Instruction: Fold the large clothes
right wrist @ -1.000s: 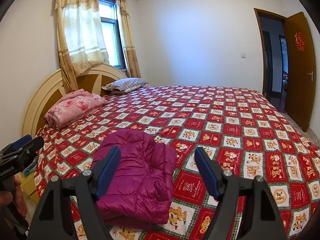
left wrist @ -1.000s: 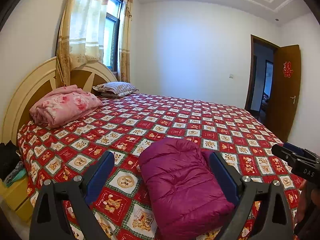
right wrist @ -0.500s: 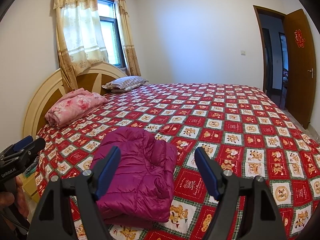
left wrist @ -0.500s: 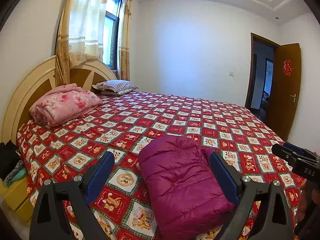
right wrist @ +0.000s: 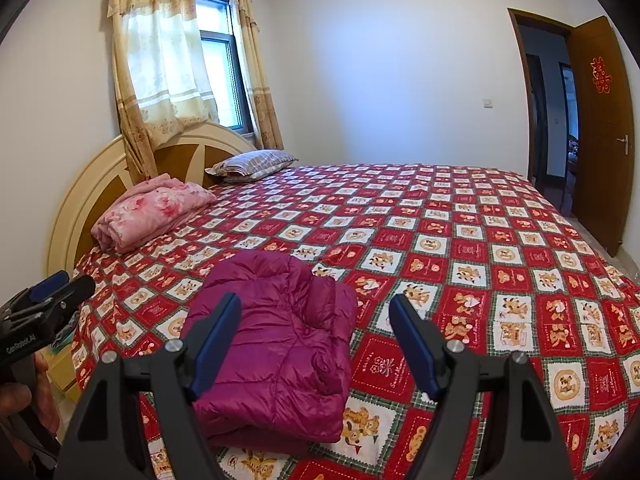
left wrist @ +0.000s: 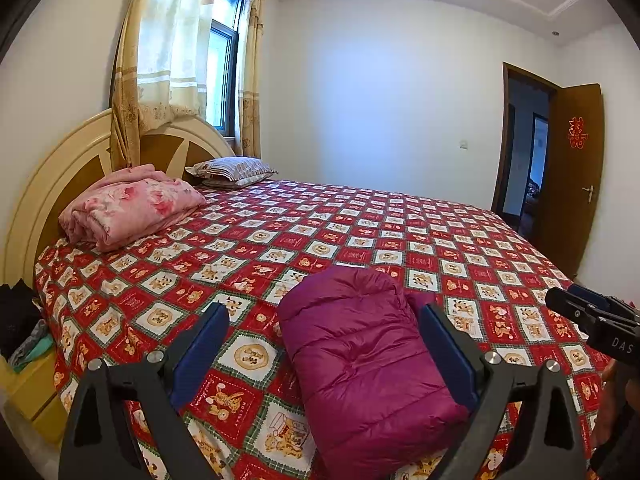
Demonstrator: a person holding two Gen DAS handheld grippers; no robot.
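A magenta puffer jacket point(left wrist: 360, 352) point(right wrist: 280, 344) lies folded into a compact bundle near the front edge of the bed. My left gripper point(left wrist: 323, 309) hovers open just short of it, its blue pads point(left wrist: 208, 332) wide apart and touching nothing. The right gripper point(right wrist: 315, 301) is likewise open in front of the jacket's right half, with nothing pressed between its pads point(right wrist: 412, 340). Each gripper shows at the edge of the other's view: the right gripper point(left wrist: 592, 312) and the left gripper point(right wrist: 44, 300), with a hand below it.
The bed carries a red checked bedspread point(left wrist: 360, 232) point(right wrist: 460, 240). A folded pink floral quilt point(left wrist: 128, 204) and a striped pillow point(left wrist: 232, 168) lie by the curved headboard point(left wrist: 52, 184). A yellow nightstand with dark clothes point(left wrist: 20, 320) stands left. An open wooden door point(left wrist: 572, 176) is at right.
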